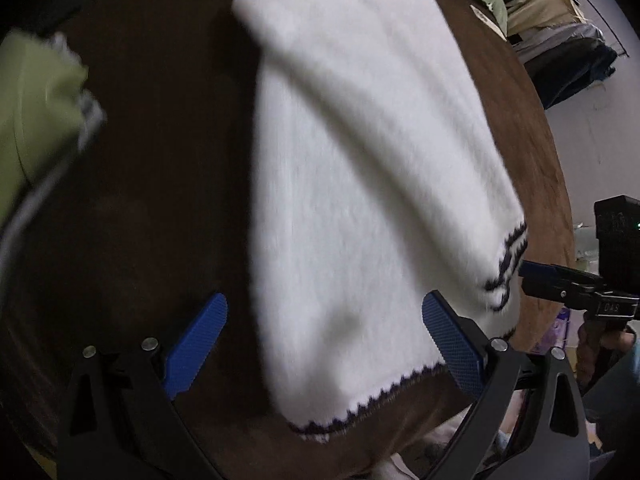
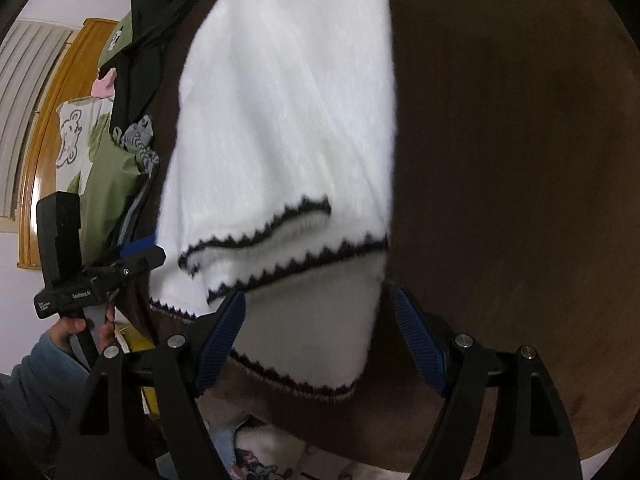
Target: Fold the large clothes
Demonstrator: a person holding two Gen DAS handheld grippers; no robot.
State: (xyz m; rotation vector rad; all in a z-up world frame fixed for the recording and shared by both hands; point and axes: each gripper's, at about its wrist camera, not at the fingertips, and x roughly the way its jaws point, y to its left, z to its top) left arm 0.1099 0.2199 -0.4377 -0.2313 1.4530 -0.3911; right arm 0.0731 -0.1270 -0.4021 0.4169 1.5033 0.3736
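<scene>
Garment: white sweater (image 2: 280, 120) flat on brown counter (image 2: 500, 160), sides folded inward, dark-trimmed hem near edge.
Left hand-held gripper (image 1: 324, 320): open, empty.
Right hand-held gripper (image 2: 320, 316): open, astride hem.
Remaining: likely final crosswise fold.

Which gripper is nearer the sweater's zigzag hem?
Right. The right gripper straddles the zigzag hem, jaws open; the left gripper hovers over the white sweater.
</scene>
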